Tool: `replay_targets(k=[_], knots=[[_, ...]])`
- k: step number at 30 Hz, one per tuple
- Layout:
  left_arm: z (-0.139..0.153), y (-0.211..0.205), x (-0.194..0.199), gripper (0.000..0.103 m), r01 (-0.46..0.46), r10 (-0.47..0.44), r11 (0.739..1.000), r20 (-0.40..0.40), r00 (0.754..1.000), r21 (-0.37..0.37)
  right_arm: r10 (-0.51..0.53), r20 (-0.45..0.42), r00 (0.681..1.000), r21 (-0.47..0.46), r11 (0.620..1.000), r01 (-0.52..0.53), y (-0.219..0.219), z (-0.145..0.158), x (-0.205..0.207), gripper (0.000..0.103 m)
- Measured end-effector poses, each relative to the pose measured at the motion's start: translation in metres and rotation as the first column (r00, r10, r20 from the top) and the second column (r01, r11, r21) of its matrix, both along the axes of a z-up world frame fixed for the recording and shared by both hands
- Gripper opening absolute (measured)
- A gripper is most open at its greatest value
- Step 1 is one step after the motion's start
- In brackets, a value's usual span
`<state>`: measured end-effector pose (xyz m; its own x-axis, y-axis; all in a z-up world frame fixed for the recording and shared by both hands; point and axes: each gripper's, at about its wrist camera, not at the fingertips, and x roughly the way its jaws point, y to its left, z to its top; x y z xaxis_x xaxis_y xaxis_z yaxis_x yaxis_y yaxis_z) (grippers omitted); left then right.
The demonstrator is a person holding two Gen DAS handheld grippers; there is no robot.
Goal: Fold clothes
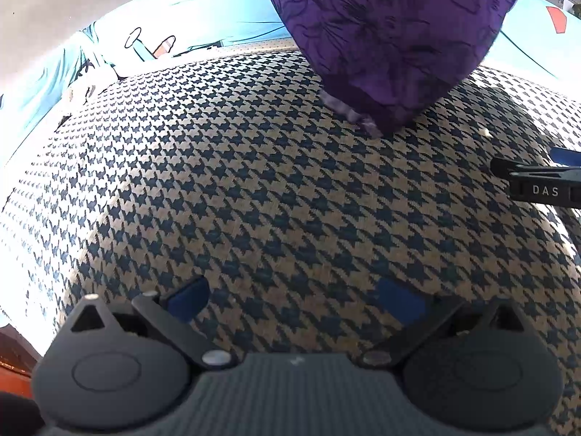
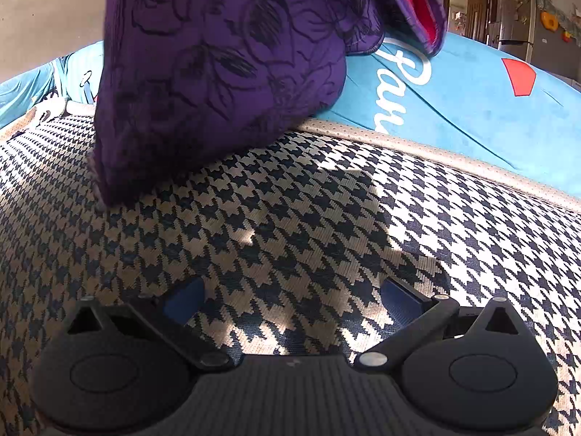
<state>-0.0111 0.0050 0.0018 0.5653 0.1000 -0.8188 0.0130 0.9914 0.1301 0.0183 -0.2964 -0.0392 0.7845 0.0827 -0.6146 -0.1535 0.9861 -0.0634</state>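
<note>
Purple garment: floral-print purple cloth [image 1: 392, 36], bunched and hanging down from above the frame; its lowest corner touches or nearly touches the houndstooth surface [image 1: 254, 200]. In the right wrist view the same cloth [image 2: 225, 72] shows a red inner lining near the top edge

What holds it up: out of frame in both views; cannot tell

Progress: early by my reading; the garment is neither spread flat nor showing any neat fold, so laying it out and all folds look still to do

Left gripper [image 1: 294, 299]: jaws spread wide, nothing between the blue pads [image 1: 189, 298]; low over the houndstooth surface, pointing toward the garment, well short of it

Right gripper [image 2: 294, 298]: likewise released and empty, blue pads [image 2: 403, 292] apart; low over the same surface, the hanging cloth ahead and to its left, not touching

Right gripper seen from the left wrist camera: a black finger marked DAS with a blue pad enters at the right edge [image 1: 537, 181], near the garment's lower corner but apart from it

Surroundings: light blue sheet with white lettering and a red patch [image 2: 472, 101] beyond the houndstooth edge; a doorway [image 2: 468, 3] far behind; strong sunlight across the right of the surface
</note>
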Motion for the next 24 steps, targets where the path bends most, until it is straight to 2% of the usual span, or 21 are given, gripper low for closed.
replay_targets(k=[24], knots=[[0.0006,0.0009,-0.0086,0.103,-0.003,0.003,1.000,0.003,1.000,-0.010,0.000,0.000,1.000,0.001,1.000,0.000,0.0015,-0.0001,0.0005,0.103]])
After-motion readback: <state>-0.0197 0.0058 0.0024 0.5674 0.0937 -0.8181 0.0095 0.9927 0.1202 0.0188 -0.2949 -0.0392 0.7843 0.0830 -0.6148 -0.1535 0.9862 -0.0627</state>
